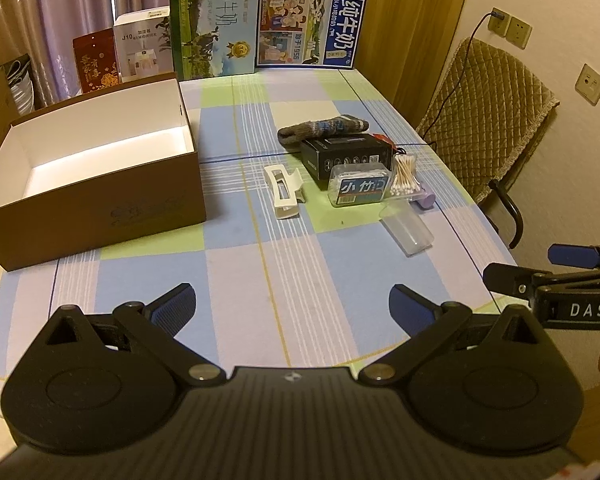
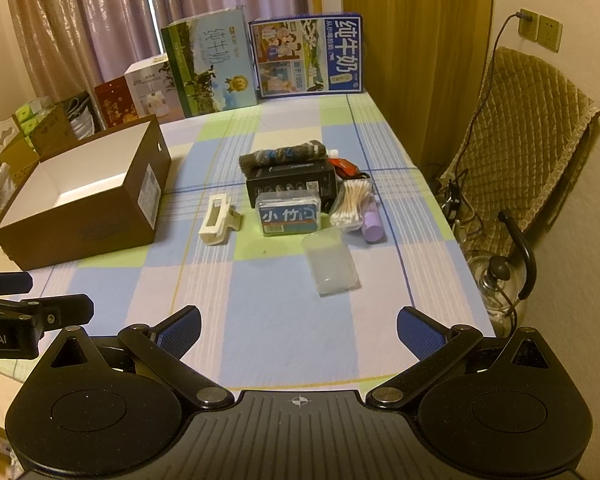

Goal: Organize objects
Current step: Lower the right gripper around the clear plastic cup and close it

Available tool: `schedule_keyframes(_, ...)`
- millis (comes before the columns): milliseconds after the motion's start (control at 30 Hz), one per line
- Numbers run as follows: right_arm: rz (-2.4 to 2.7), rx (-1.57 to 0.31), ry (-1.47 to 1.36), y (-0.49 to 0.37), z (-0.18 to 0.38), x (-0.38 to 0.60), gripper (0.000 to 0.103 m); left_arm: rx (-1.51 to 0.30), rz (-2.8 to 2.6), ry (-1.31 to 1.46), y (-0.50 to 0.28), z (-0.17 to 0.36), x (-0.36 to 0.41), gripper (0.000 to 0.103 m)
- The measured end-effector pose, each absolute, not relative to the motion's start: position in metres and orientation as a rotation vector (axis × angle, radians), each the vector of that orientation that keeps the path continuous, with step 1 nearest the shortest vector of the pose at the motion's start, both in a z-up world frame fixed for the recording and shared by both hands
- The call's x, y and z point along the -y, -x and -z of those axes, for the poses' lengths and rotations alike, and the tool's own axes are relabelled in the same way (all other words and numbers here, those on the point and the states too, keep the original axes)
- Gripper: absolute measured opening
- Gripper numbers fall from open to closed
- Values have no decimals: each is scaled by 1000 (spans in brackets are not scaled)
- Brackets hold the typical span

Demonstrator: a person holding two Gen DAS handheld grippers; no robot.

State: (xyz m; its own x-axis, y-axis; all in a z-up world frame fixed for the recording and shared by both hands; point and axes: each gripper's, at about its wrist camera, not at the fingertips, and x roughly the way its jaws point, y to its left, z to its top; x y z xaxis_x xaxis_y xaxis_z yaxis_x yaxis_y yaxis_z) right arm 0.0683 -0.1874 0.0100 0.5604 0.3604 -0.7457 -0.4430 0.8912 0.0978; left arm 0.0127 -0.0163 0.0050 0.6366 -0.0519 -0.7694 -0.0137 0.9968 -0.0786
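Left gripper (image 1: 292,308) and right gripper (image 2: 298,330) are held spread apart and unloaded above the near edge of the checked tablecloth (image 2: 260,320); the cluster of small objects, including a clear case (image 2: 332,262) and white hair clip (image 2: 218,220), is seen well ahead of both; the open cardboard box (image 1: 96,176) stands to its left; milk cartons (image 1: 310,26) and curtains (image 2: 80,20) are seen behind.

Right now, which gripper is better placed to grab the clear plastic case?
Right gripper, probably: the clear plastic case lies just ahead of its open jaws. From the left gripper it sits off to the right.
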Motion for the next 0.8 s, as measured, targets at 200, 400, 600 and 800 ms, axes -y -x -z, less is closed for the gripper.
schedule_keyframes(200,-481,-854,103,-80,-12,186,101,-885,17,83,-21,-3,17,102)
schedule_keyframes(400,-488,-857,99,-88,-10,185,101,-889,13,84,-29,-2,18,102)
schedule_keyframes(600,-492,-864,99,-99,-7,184,101,-897,8,87,-39,0,20,102)
schedule_keyframes(800,-501,-870,94,-110,-5,184,101,-904,3,91,-48,3,22,102)
